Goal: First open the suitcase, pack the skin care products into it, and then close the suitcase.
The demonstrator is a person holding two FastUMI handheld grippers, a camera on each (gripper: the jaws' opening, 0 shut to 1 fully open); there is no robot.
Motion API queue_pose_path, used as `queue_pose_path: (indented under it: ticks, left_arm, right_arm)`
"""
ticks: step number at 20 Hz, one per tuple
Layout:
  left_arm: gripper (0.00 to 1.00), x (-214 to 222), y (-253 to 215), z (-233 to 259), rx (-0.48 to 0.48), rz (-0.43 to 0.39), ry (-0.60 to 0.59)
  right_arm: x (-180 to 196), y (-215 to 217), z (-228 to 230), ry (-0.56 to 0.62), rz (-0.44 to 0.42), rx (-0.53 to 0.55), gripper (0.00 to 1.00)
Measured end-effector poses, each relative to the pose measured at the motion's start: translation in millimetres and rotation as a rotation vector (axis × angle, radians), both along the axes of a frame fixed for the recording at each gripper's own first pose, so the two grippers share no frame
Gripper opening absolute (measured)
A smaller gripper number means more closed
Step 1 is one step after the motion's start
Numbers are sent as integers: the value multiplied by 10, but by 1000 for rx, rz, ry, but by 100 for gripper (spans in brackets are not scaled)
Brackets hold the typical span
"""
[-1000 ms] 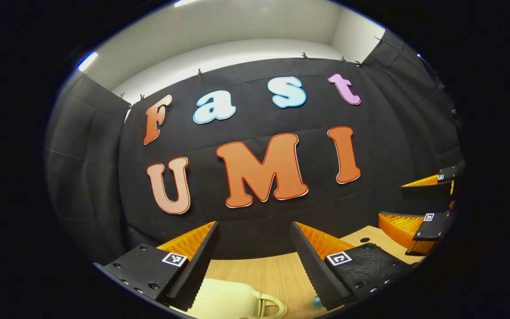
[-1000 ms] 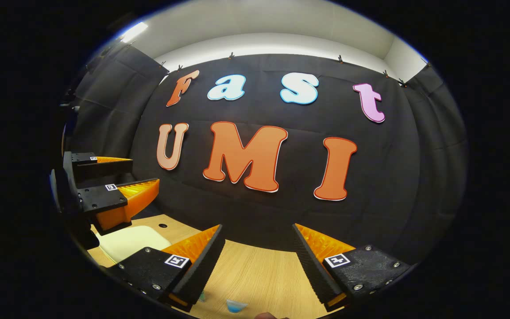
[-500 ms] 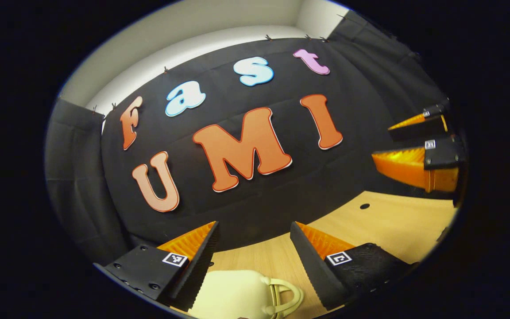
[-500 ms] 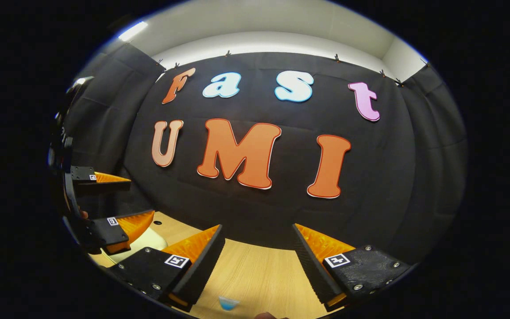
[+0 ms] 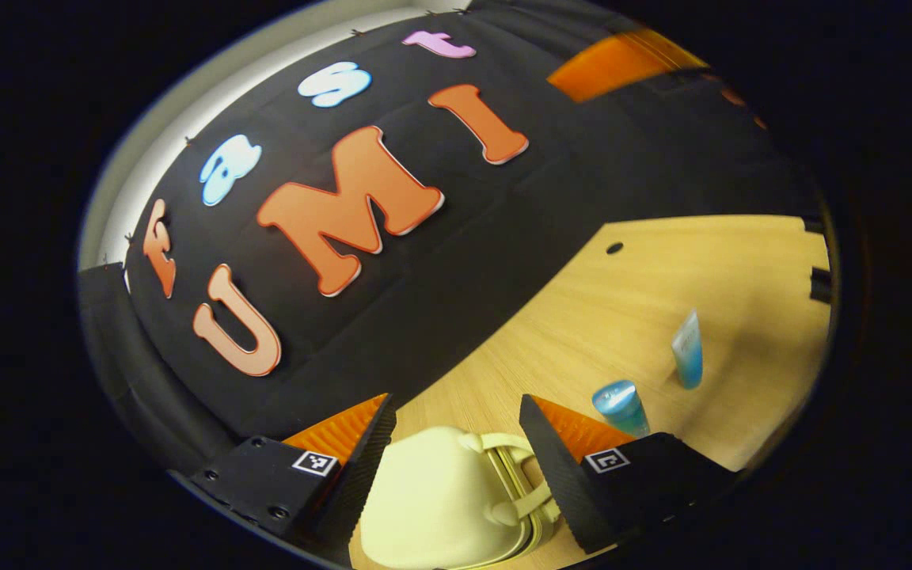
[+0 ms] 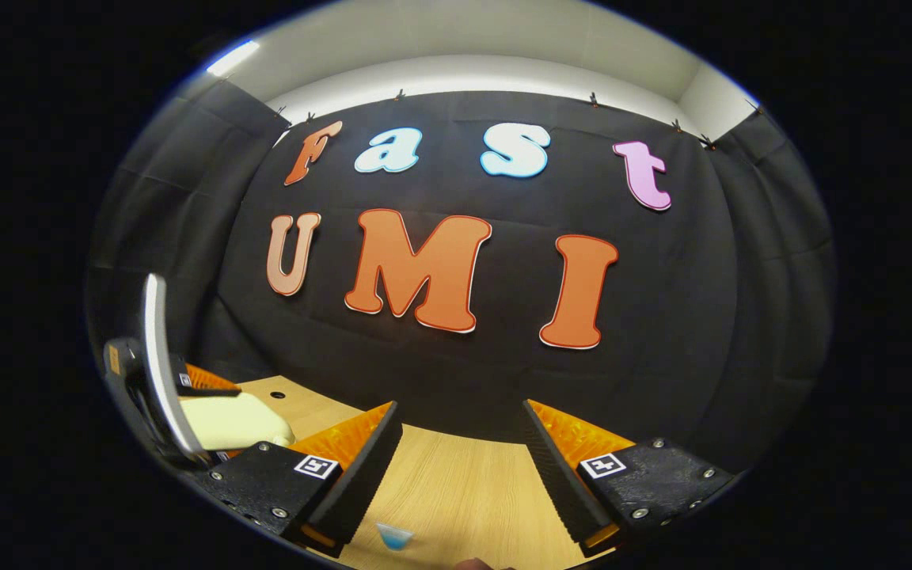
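A cream suitcase lies shut on the wooden table, its handle facing right. My left gripper is open and tilted, its fingers standing on either side of the suitcase's handle end; I cannot tell if they touch it. Two blue skin care tubes stand to the right, a near one and a farther one. My right gripper is open and empty above the table. A blue tube tip shows below it. At its left are the left gripper and the suitcase.
A small round hole is in the tabletop near the black cloth wall. The right gripper shows as a blur high at the top right of the left gripper view. Bare wood stretches around the tubes.
My left gripper has rolled and dipped toward the suitcase, bringing its handle and the two tubes into its view. My right gripper has barely moved.
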State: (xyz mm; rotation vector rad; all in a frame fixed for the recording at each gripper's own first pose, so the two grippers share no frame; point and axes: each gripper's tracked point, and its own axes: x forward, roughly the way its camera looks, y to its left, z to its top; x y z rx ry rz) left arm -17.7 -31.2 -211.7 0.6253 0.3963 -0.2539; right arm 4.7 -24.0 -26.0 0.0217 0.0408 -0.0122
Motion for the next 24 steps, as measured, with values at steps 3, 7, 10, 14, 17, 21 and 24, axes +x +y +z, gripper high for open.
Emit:
queue_pose_path:
  ticks: [3,7,10,14,17,21,24]
  left_arm:
    - [98,-131,43,-379,124,-29,70]
    - [97,-296,121,-807,201,-47,142]
    - [98,-363,172,-1002,246,-55,178]
    - [97,-418,220,-1204,328,-74,204]
    - [91,-382,251,-1323,424,-96,196]
    - [49,-321,137,-1511,491,-153,183]
    - [11,-259,132,-1445,472,-154,140]
  right_arm:
    - [-33,-50,-50,10,0,-19,95]
    - [-66,-77,-96,19,2,-16,95]
    - [-81,-93,-89,19,1,-13,95]
    - [-114,-98,-130,24,0,-15,95]
    - [-135,-99,-121,24,-6,-8,96]
    - [-163,-86,-116,27,-10,-9,95]
    - [-183,-128,-112,31,-28,-16,95]
